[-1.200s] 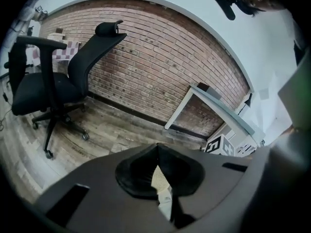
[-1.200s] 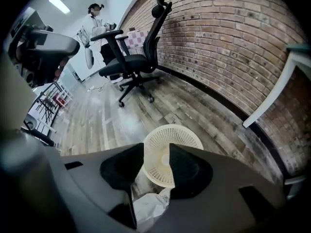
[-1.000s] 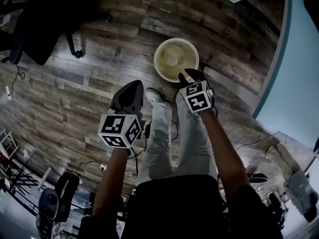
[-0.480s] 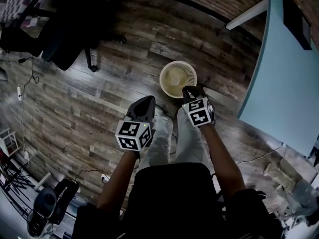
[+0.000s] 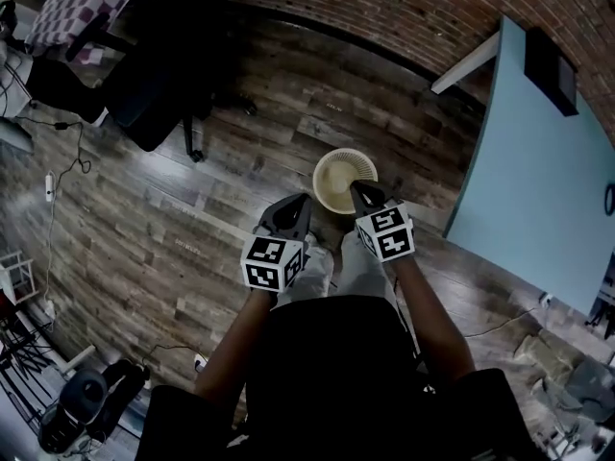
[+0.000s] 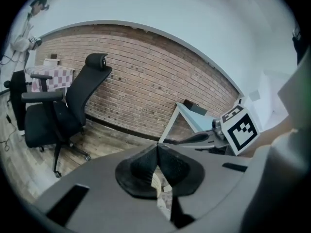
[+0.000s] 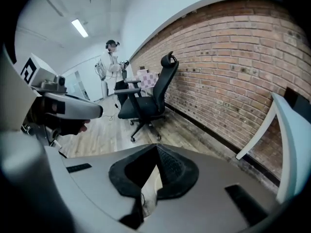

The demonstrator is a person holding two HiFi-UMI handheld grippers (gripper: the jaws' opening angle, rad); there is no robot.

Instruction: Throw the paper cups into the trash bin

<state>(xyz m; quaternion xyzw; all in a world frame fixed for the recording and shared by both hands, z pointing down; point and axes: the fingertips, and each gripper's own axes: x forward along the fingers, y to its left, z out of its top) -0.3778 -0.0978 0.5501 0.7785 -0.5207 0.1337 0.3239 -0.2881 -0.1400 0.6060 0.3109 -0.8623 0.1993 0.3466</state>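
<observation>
From the head view, the trash bin (image 5: 344,179) — a round, cream, slatted basket — stands on the wooden floor (image 5: 192,219) just ahead of the person's feet. The left gripper (image 5: 291,209) and the right gripper (image 5: 363,196) are both held out in front of the body. The right one's tip lies over the bin's near rim in the picture, and the left one's is just beside the bin. No paper cups show on the floor, on the pale blue desk (image 5: 538,190) at the right, or at either tip. What lies inside the bin is too small to tell, so the cups may already be in it. A black office chair (image 5: 154,75) stands well apart, near the brick wall (image 5: 384,8).

In the left gripper view the jaws meet at their tips with nothing between them. Only a sliver of floor shows through the gap lower down. The right gripper hangs beside it, before the desk's edge.

In the right gripper view the jaws have just been closing and are now pressed together, again empty. The chair stands along the brick wall, and a person (image 7: 111,64) stands far off down the room.

Paper cups should be very light and thin-walled — easy to crush and apt to slip out if nipped at the very edge. A gentle pinch across the rim, one jaw inside and one outside, looks the safest hold. A squeeze on the side wall would likely buckle the cup.
</observation>
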